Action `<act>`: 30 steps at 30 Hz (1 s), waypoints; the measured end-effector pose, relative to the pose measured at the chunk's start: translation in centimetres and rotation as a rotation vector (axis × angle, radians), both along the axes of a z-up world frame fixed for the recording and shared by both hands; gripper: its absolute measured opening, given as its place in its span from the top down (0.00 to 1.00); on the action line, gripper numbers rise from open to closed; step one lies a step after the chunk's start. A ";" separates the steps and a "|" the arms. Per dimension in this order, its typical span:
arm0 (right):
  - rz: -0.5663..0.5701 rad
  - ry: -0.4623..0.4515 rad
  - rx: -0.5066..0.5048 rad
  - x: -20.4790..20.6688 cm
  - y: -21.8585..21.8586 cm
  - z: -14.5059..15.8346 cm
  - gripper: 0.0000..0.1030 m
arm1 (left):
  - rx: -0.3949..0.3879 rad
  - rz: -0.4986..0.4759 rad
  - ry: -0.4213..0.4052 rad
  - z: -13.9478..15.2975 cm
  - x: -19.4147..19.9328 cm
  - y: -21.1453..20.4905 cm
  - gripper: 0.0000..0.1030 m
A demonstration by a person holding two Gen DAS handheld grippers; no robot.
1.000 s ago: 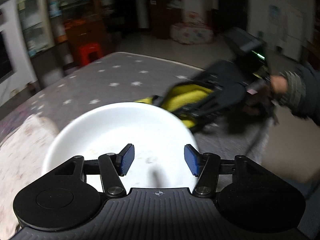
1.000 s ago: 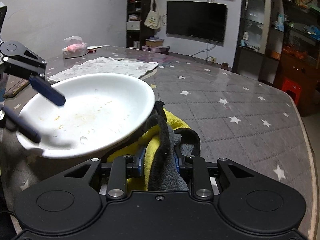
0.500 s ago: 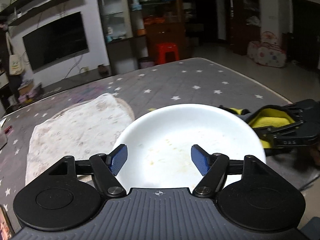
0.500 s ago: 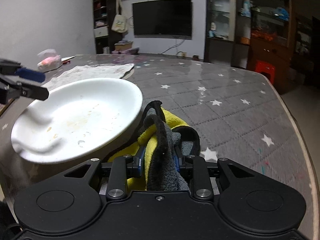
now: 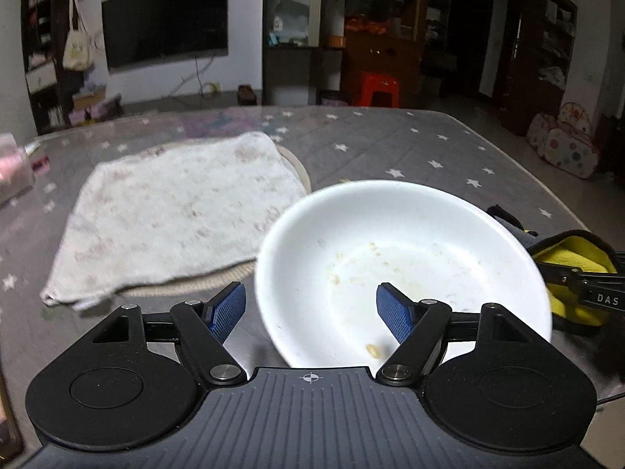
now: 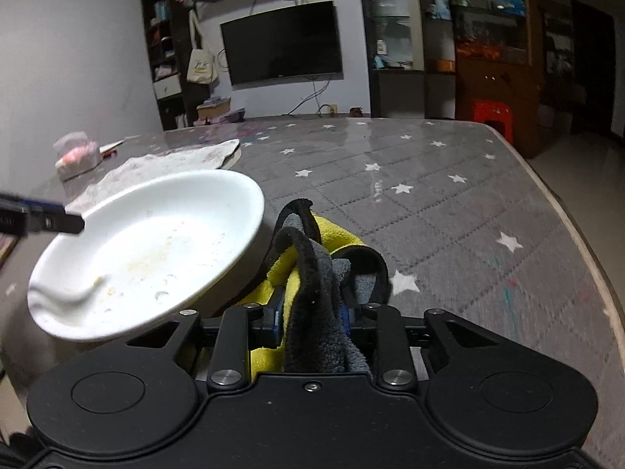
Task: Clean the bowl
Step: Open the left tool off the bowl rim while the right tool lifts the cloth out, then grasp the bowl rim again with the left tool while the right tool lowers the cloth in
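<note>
so my left fingers just swung round and are opening, straddling the near rim of the dirty white bowl on the counter without gripping it yet, while my right fingers stay pinched on the yellow-grey cloth just beside it, so wiping's probably next.

Grey star-print tablecloth lies bare to the right and beyond the white bowl. Left of the bowl, a spread pale towel covers a round mat. Yellow-grey cloth crowds the bowl's right rim. Pink-filled container stands at the far left edge.
</note>
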State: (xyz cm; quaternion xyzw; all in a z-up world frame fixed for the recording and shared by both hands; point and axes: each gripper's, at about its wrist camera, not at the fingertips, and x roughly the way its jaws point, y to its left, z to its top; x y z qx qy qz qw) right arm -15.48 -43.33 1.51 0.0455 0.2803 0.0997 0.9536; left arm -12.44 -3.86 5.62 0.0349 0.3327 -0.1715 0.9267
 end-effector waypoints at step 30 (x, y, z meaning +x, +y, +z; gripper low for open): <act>0.201 -0.138 0.125 -1.7 4.6 4.6 0.73 | 0.047 0.091 0.038 -1.5 2.2 -2.7 0.77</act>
